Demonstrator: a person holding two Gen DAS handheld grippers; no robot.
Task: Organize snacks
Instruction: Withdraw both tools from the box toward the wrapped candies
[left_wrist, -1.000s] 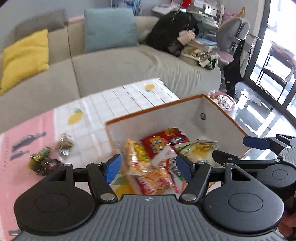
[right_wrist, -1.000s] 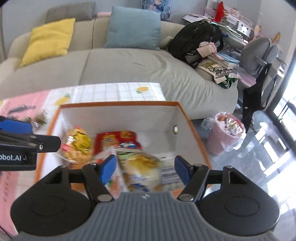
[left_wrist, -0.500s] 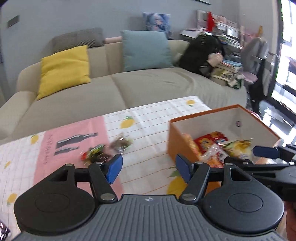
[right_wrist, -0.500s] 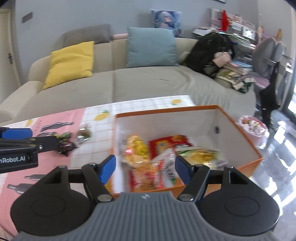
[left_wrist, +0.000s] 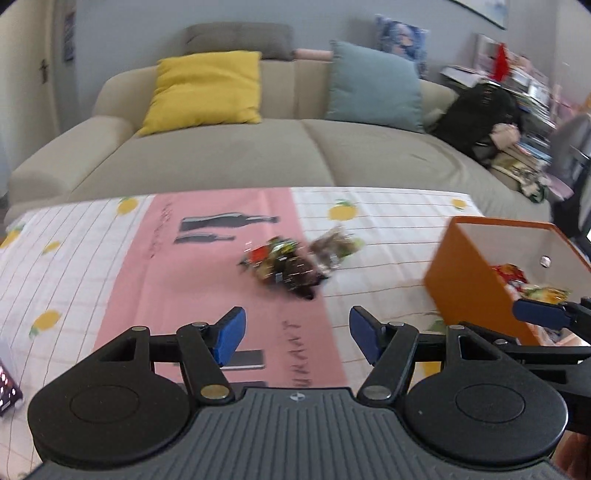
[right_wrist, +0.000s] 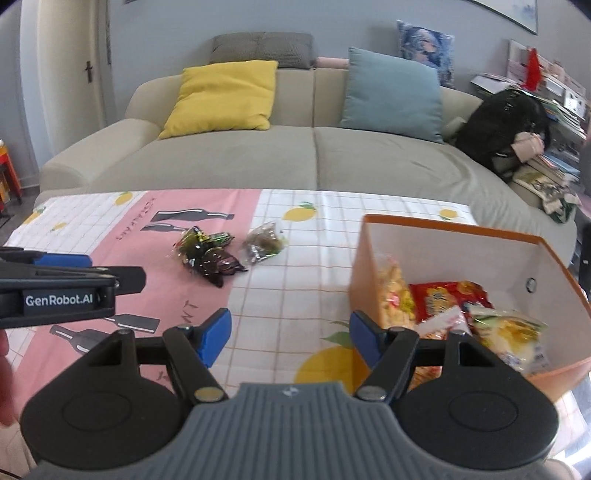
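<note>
Inspection of present state. The left gripper (left_wrist: 294, 329) stands with jaws apart and nothing between them; it points down toward the loose snack packets (left_wrist: 291, 264) on the tablecloth (left_wrist: 110, 266). The right gripper (right_wrist: 289, 336) is likewise spread and empty, positioned over the cloth just beside the near left corner of the orange box (right_wrist: 373, 236).

Location of task items: 2 groups remain outside the box. A dark cluster of small wrapped packets (right_wrist: 208, 254) lies at the edge of the pink panel of the cloth, and a clear bag of brownish contents (right_wrist: 264, 242) lies just beside it on the white checked part. The exact count in the dark cluster cannot be told. Inside the box are several stored bags, including a red bag (right_wrist: 443, 295), a yellow-printed bag (right_wrist: 395, 291) and a pale bag with green and yellow print (right_wrist: 509, 328). A sofa (right_wrist: 295, 162) stands behind the table.

Judgement: the step in hand appears to be the approach for the next pickup, both tools being empty and the left one aimed at the loose items. The task looks mostly done, with only these packets outstanding.

Next move calls for lowering the left gripper so its fingers straddle 1 packet, closing on the crinkly wrapper, then carrying it rightward over the box wall. Risk: thin film may slip, or neighbouring packets may drag along.
</note>
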